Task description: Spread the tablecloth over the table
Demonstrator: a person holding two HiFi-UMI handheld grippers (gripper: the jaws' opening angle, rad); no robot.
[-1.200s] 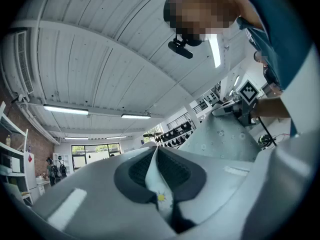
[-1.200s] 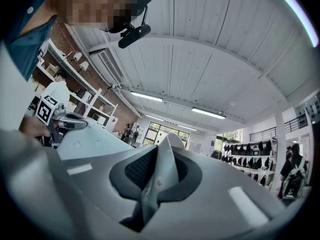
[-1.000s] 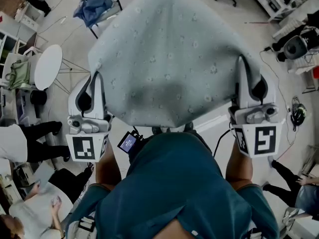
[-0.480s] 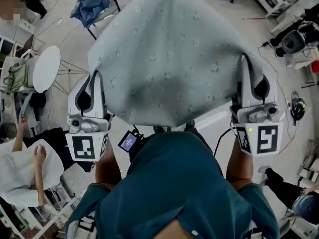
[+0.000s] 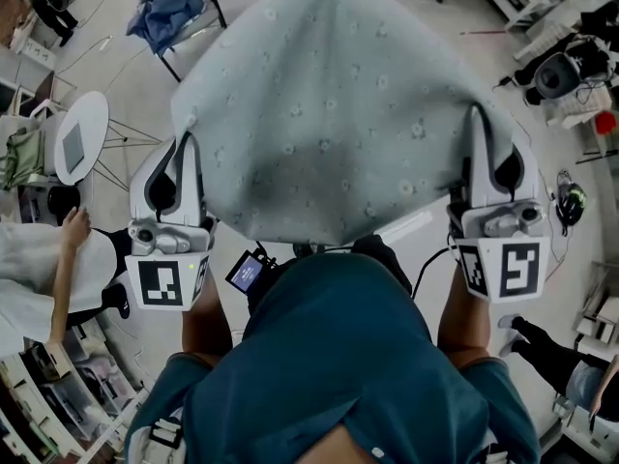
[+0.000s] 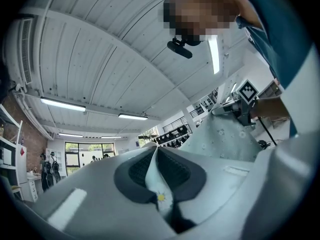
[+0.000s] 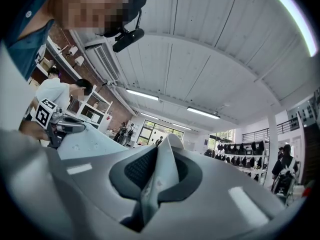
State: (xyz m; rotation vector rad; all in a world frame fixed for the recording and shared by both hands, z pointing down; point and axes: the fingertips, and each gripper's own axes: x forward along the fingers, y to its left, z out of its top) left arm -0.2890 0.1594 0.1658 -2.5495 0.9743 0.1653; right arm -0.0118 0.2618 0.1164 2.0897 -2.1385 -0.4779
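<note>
Now I hold the pale flowered tablecloth [image 5: 329, 114] spread in the air before me, its near edge pinched tight in my left tool [image 6: 156, 176] and my right tool [image 7: 157, 179]. The laying step is not yet done, I judge. Next I should cast it forward and lower it evenly over the desk, which I cannot see.

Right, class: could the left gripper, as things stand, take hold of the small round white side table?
Probably not. The left gripper is shut on the pale blue flowered tablecloth, so its jaws are taken, and the small round white side table stands apart, off to its side.
</note>
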